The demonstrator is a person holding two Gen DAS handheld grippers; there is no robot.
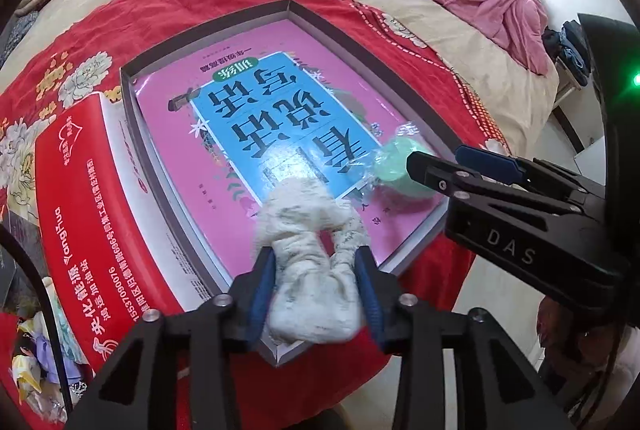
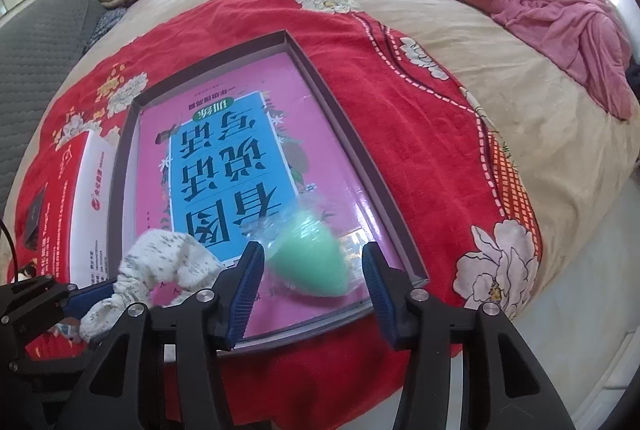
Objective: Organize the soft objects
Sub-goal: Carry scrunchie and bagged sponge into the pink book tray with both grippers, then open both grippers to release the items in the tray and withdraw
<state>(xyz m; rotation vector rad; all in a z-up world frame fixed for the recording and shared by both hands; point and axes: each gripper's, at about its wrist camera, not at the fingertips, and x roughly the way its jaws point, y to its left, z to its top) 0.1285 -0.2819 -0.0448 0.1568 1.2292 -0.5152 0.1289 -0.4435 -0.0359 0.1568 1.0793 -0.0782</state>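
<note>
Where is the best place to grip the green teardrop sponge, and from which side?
Grip the green sponge across its wide rounded body, coming from above. It lies flat on the pink book inside the box, and the narrow tip would probably slip.

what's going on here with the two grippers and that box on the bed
A person is using two handheld grippers to put soft things into a shallow box lined with a pink book, on a red floral blanket. The left gripper has a white fabric scrunchie between its jaws at the box's near edge. The right gripper straddles a wrapped green sponge lying on the book, its jaws apart and not clearly pressing on it.
</note>
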